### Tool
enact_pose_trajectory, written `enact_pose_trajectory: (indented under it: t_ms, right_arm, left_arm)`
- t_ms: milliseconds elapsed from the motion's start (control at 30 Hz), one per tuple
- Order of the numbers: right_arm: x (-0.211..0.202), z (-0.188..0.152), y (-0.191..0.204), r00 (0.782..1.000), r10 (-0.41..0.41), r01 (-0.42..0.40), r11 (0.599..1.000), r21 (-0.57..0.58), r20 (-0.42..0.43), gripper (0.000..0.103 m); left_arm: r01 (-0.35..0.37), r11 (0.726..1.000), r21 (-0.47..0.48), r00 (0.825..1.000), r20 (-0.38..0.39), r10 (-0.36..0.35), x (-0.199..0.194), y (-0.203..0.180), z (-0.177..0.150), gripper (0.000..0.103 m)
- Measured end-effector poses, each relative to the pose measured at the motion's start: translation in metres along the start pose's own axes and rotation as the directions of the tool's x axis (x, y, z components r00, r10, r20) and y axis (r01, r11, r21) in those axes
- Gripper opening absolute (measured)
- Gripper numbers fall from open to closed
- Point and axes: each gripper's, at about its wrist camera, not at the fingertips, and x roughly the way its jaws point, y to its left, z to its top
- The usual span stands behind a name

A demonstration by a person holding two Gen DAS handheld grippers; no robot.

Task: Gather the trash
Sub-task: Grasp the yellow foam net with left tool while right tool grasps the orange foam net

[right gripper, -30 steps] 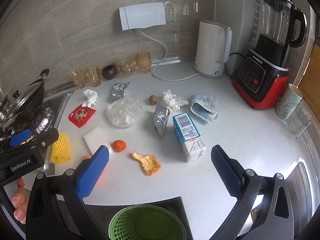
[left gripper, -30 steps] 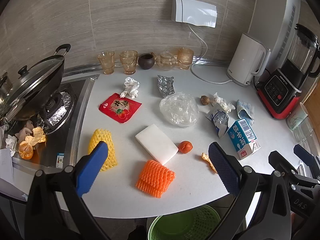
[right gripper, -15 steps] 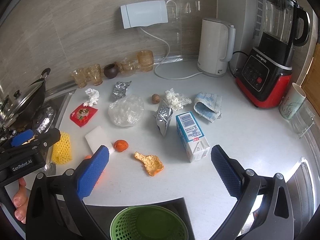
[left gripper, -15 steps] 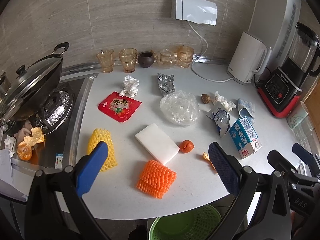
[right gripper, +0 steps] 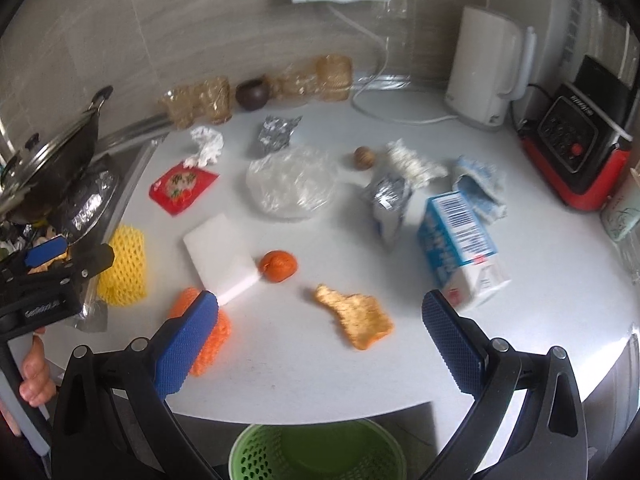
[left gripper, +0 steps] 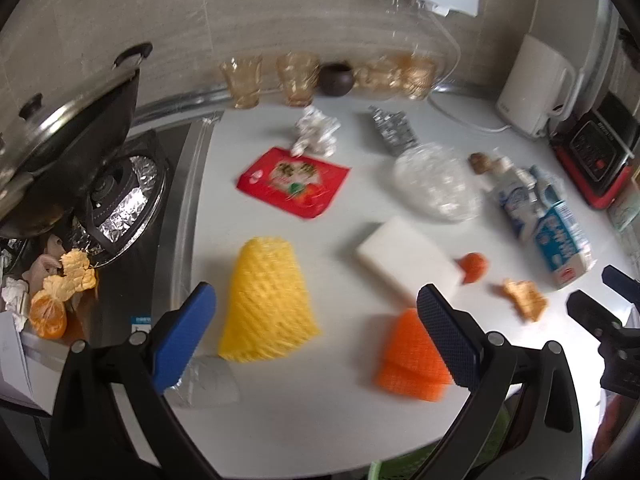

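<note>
Hovering over the white counter (left gripper: 280, 412), left gripper (left gripper: 316, 336) with jaws spread wide and empty, yellow foam net (left gripper: 268, 304) low in the frame's middle, its long side running up the picture, a bit blurry, right gripper (right gripper: 320, 340) spread wide too, orange peel (right gripper: 354, 316) between its tips, green basket (right gripper: 316, 452) at the bottom edge.

Trash all over the white countertop (right gripper: 400, 368)

Yellow foam fruit net (left gripper: 266, 304), orange foam net (left gripper: 408, 356), blue milk carton (right gripper: 460, 248) tipped over, green mesh bin (right gripper: 316, 454) below the edge.
</note>
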Motion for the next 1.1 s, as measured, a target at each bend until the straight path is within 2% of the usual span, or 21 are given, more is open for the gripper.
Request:
enact_pose_trajectory:
  t_ms: [133, 333, 400, 433, 500, 533, 567, 600, 733, 833, 933, 1000, 1100]
  right_arm:
    - [0.017, -0.010, 0.016, 0.999, 0.030, -0.030, 1.000, -0.001, -0.034, 0.101]
    - [0.035, -0.025, 0.043, 0.996, 0.048, -0.050, 0.998, -0.024, -0.072, 0.101]
    - [0.040, -0.028, 0.049, 0.995, 0.048, -0.050, 0.998, -0.024, -0.083, 0.101]
    - [0.043, -0.029, 0.051, 0.995, 0.048, -0.050, 0.999, -0.020, -0.088, 0.101]
    - [0.048, -0.031, 0.053, 0.994, 0.047, -0.048, 0.999, -0.005, -0.101, 0.101]
    - [0.051, -0.032, 0.054, 0.993, 0.051, -0.051, 0.999, 0.007, -0.108, 0.101]
    - [0.054, -0.033, 0.055, 0.992, 0.054, -0.053, 0.998, 0.018, -0.114, 0.101]
    - [0.056, -0.033, 0.056, 0.992, 0.056, -0.053, 0.998, 0.028, -0.113, 0.101]
    - [0.066, -0.033, 0.062, 0.990, 0.073, -0.065, 0.996, 0.063, -0.119, 0.100]
    - [0.073, -0.033, 0.067, 0.988, 0.087, -0.078, 0.994, 0.071, -0.131, 0.091]
    - [0.081, -0.034, 0.073, 0.984, 0.088, -0.078, 0.994, 0.073, -0.152, 0.076]
    - [0.085, -0.035, 0.075, 0.981, 0.111, -0.098, 0.991, 0.089, -0.158, 0.056]
    - [0.081, -0.034, 0.077, 0.980, 0.135, -0.121, 0.988, 0.100, -0.145, 0.033]
  left_arm:
    - [0.033, 0.999, -0.005, 0.999, -0.043, -0.033, 0.030, 0.021, 0.002, 0.096]
    - [0.048, 0.999, 0.000, 0.994, -0.097, -0.048, 0.065, 0.032, 0.002, 0.080]
    - [0.059, 0.998, 0.002, 0.992, -0.110, -0.058, 0.072, 0.033, 0.000, 0.064]
    - [0.062, 0.998, 0.002, 0.991, -0.123, -0.062, 0.076, 0.033, -0.002, 0.060]
    - [0.072, 0.997, -0.003, 0.988, -0.138, -0.071, 0.081, 0.033, -0.004, 0.041]
    - [0.077, 0.997, -0.005, 0.986, -0.147, -0.077, 0.084, 0.032, -0.006, 0.036]
    - [0.081, 0.997, -0.005, 0.985, -0.151, -0.081, 0.087, 0.033, -0.007, 0.026]
    - [0.082, 0.997, -0.003, 0.986, -0.147, -0.081, 0.087, 0.033, -0.007, 0.023]
    - [0.097, 0.995, 0.014, 0.989, -0.118, -0.095, 0.080, 0.036, -0.008, 0.020]
    - [0.119, 0.993, 0.015, 0.988, -0.102, -0.117, 0.071, 0.042, -0.009, 0.020]
    - [0.138, 0.990, 0.017, 0.986, -0.095, -0.136, 0.064, 0.047, -0.009, 0.020]
    - [0.138, 0.990, 0.032, 0.987, -0.085, -0.135, 0.057, 0.049, -0.011, 0.020]
    - [0.133, 0.989, 0.067, 0.989, -0.070, -0.129, 0.046, 0.048, -0.015, 0.020]
